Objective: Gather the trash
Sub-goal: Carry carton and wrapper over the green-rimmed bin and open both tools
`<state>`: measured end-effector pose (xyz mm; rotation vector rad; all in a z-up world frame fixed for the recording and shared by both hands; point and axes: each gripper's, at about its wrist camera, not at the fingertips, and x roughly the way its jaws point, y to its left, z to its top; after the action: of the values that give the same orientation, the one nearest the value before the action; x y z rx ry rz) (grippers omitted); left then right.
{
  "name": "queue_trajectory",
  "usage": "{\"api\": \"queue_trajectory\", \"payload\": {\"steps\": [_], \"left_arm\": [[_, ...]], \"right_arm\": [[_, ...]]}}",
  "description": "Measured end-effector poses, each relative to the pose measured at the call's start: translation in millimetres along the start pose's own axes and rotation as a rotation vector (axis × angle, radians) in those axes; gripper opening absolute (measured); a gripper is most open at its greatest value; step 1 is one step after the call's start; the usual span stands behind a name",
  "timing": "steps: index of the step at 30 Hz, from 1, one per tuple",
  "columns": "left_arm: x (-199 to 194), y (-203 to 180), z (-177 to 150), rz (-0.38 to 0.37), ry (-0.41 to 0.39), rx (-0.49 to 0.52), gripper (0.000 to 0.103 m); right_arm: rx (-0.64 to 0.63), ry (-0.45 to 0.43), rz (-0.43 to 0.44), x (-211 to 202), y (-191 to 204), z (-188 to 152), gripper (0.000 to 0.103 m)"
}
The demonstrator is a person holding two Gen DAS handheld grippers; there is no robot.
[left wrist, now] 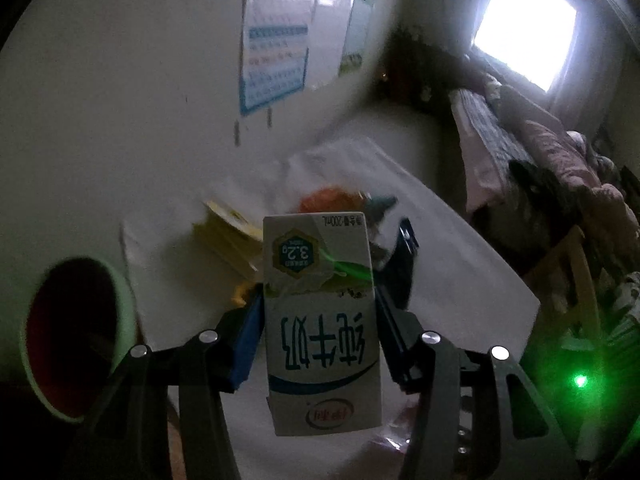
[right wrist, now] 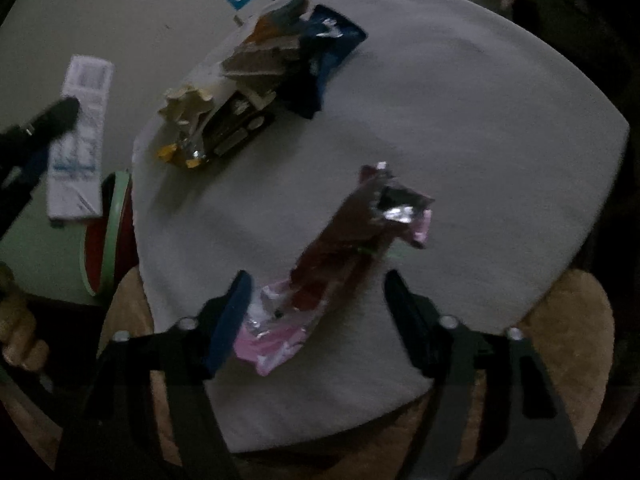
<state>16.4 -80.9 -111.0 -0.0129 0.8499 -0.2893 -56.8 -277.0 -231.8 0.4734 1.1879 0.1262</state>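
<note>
My left gripper [left wrist: 318,296] is shut on a white milk carton [left wrist: 320,320], held upside down between its blue pads above the table. The right wrist view shows that carton [right wrist: 78,140] at the far left, above a bin [right wrist: 106,236] with a green rim and a red inside. My right gripper [right wrist: 316,280] stands open low over the white cloth [right wrist: 480,140]. A crumpled pink and dark red wrapper [right wrist: 340,248] lies between its jaws; the right pad is clear of it.
A pile of wrappers [right wrist: 240,92] and a dark blue packet [right wrist: 336,40] lie at the cloth's far side. The bin [left wrist: 76,336] stands by the table's left edge. A bed [left wrist: 540,152] and a wooden chair [left wrist: 576,272] are at the right.
</note>
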Motion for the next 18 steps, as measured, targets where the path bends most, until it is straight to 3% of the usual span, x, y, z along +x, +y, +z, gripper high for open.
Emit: {"api": "queue_trajectory", "payload": {"steps": [4,6,8,18], "left_arm": [[-12,8,5,0.031,-0.050,0.014,0.050],[-16,12,6,0.032,-0.061,0.006,0.050],[-18,16,6,0.027,-0.062,-0.005,0.050],[-29,33,3,0.026,-0.088,-0.038,0.050]], "right_arm": [[0.006,0.044,0.005,12,-1,-1,0.037],[0.019,0.054,0.013,16,-3,-2,0.020],[0.024,0.038,0.005,13,-3,-2,0.009],[-0.069,-0.130,-0.051,-34,20,12,0.005]]}}
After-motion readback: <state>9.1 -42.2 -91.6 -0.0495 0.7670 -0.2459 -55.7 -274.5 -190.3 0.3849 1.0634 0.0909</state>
